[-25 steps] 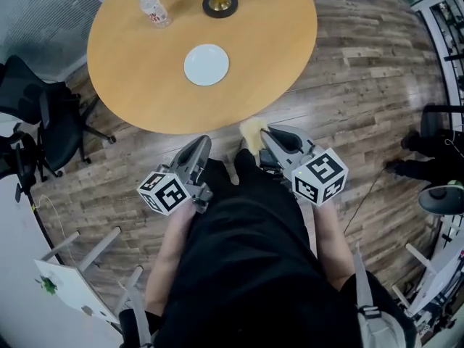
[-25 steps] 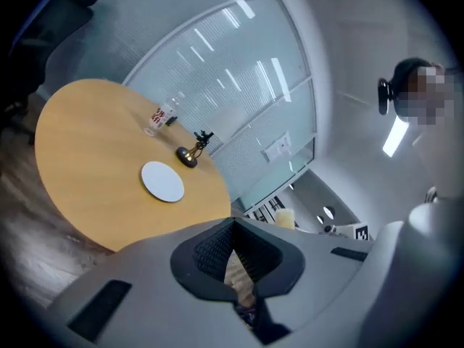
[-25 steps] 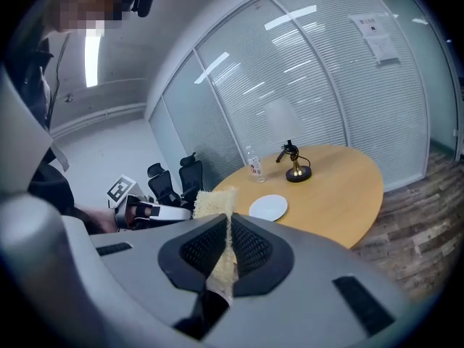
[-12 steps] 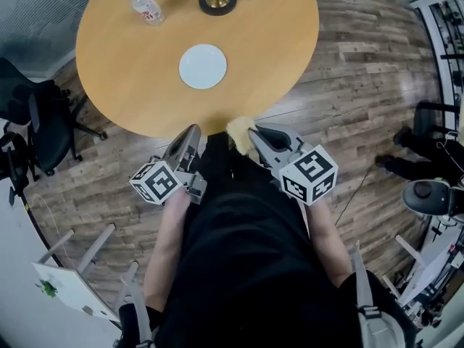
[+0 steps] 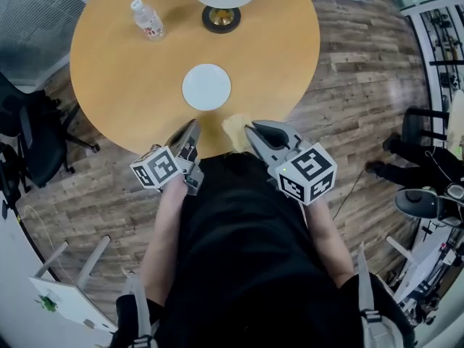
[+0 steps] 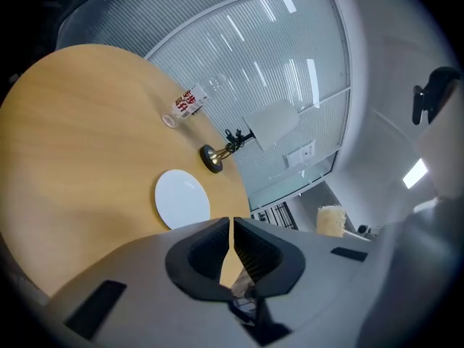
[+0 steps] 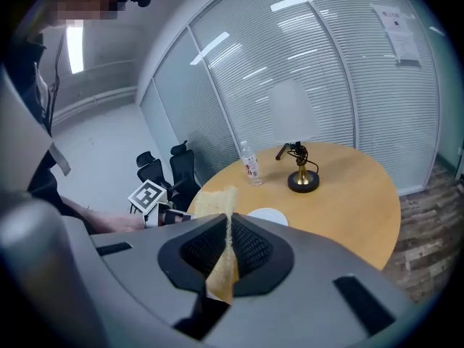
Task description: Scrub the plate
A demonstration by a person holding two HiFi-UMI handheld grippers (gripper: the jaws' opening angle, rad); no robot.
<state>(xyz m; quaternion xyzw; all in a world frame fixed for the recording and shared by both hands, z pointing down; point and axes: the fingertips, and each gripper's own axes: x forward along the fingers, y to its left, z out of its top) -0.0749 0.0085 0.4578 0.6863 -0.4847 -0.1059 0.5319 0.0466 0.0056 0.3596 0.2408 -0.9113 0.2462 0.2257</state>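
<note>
A small white plate [image 5: 206,87] lies on the round wooden table [image 5: 123,64], also seen in the left gripper view [image 6: 182,199] and partly behind the jaws in the right gripper view [image 7: 270,215]. My right gripper [image 5: 248,131] is shut on a thin yellow sponge [image 5: 236,130] that sticks out past its jaws [image 7: 220,207] over the table's near edge. My left gripper [image 5: 193,127] hangs at the near edge, shut with nothing between its jaws [image 6: 231,225]. Both grippers are short of the plate.
A water bottle [image 5: 148,19] and a table lamp with a dark round base [image 5: 221,19] stand at the table's far side. Black office chairs [image 5: 29,143] stand to the left on the wood floor. More equipment and a stool [image 5: 424,203] are at the right.
The person has stepped closer to the table. Both grippers moved forward from over the floor to the table's near edge, the sponge still clamped in the right one.
</note>
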